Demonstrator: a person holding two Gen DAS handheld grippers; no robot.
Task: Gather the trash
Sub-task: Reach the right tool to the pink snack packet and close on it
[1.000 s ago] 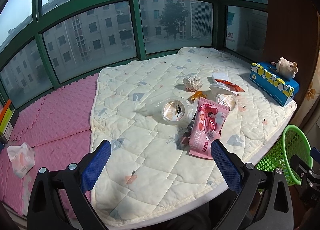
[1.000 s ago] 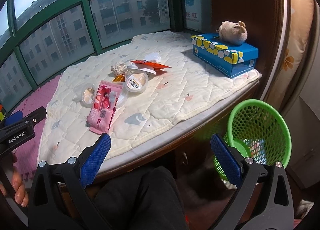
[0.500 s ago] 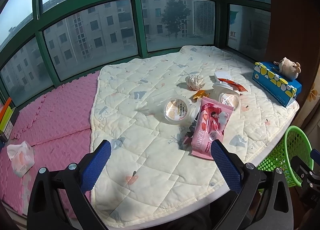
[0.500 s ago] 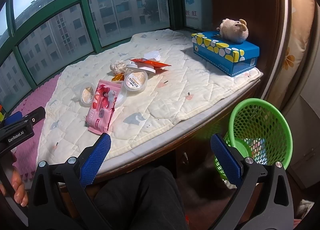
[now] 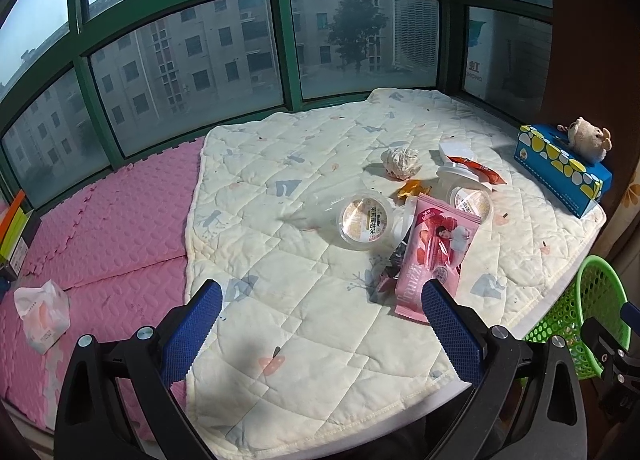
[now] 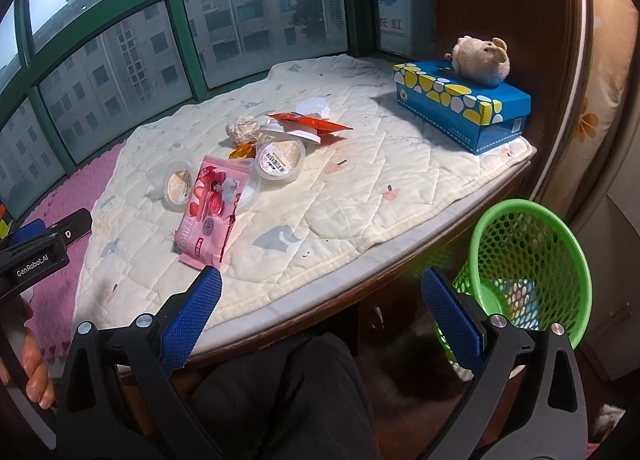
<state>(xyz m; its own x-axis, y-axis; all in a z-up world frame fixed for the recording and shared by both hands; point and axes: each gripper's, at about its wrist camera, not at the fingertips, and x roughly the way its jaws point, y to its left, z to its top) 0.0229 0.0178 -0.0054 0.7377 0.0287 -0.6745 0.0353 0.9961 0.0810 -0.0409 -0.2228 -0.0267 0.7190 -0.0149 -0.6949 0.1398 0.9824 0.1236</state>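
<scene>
A heap of trash lies on the cream quilt: a pink snack packet, two clear cups with printed lids, a crumpled paper ball, a red wrapper and a small orange wrapper. A green mesh basket stands on the floor off the quilt's right edge. My left gripper is open above the quilt, its right fingertip near the pink packet's near end. My right gripper is open over the platform's front edge, holding nothing.
A blue tissue box with a plush toy sits at the quilt's far right. Pink foam mats with a small bag lie left. Green-framed windows close the back. A person's dark-clothed leg is below.
Both grippers have edged forward toward the trash; the pink packet now lies closer to the left gripper's right finger. Both remain open.
</scene>
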